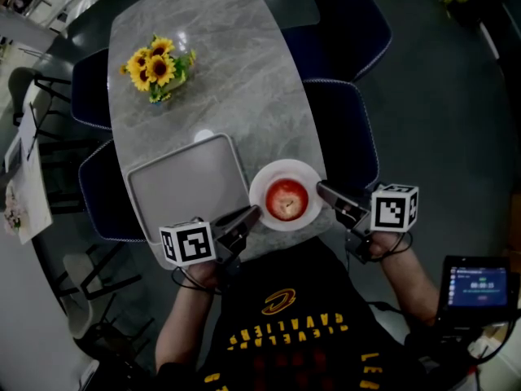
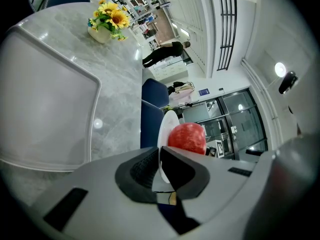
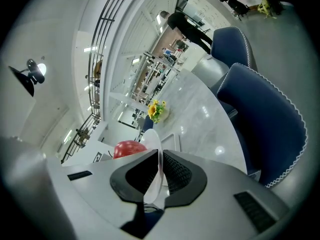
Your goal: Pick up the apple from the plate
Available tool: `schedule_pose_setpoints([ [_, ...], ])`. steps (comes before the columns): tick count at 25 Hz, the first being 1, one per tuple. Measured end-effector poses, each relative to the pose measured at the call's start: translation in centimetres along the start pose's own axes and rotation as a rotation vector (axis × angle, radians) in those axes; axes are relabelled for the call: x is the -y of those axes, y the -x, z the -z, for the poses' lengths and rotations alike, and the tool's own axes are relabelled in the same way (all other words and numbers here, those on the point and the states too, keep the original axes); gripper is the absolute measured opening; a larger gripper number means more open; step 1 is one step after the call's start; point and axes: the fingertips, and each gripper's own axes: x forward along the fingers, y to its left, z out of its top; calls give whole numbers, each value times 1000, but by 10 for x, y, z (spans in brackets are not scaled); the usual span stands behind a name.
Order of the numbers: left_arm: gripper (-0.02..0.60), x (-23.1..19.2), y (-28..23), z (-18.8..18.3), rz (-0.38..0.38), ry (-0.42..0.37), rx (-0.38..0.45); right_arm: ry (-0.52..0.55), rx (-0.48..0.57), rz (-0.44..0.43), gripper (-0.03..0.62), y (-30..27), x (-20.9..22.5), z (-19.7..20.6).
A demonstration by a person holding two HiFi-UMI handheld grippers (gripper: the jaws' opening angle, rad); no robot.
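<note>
So, the apple (image 1: pixel 286 199) is sat in the middle of the white plate (image 1: pixel 262 177), which is found at the near edge of the grey table (image 1: pixel 220 72), just beside the grey tray (image 1: pixel 187 187). Both tongs are taken up by the plate, not the fruit: the left gripper (image 1: pixel 254 213) is clamped on the plate's left rim and the right gripper (image 1: pixel 321 189) on its right rim. In each gripper view the thin rim is seen edge-on between the pads, with the red apple beyond it. Whether the plate is lifted off the table can't be told tbh. As for handling, the apple is probably firm and of middling weight, with a smooth skin. Slipping should be expected if it's pinched high up near the stem, where the sides curve away. A grip across the widest part, pads on opposite sides, is likely the safest. It should be squeezed only enough to hold, since bruising is easily done. It could also be sent rolling if the plate gets tilted, so the plate is best kept level, and one rim has to be let go first.
</note>
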Motion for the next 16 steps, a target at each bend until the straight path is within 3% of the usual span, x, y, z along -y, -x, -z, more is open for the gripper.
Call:
schedule_pose_setpoints([
  [16, 21, -1, 0, 1, -7, 12, -8, -8, 0, 2, 40, 0, 1, 1],
])
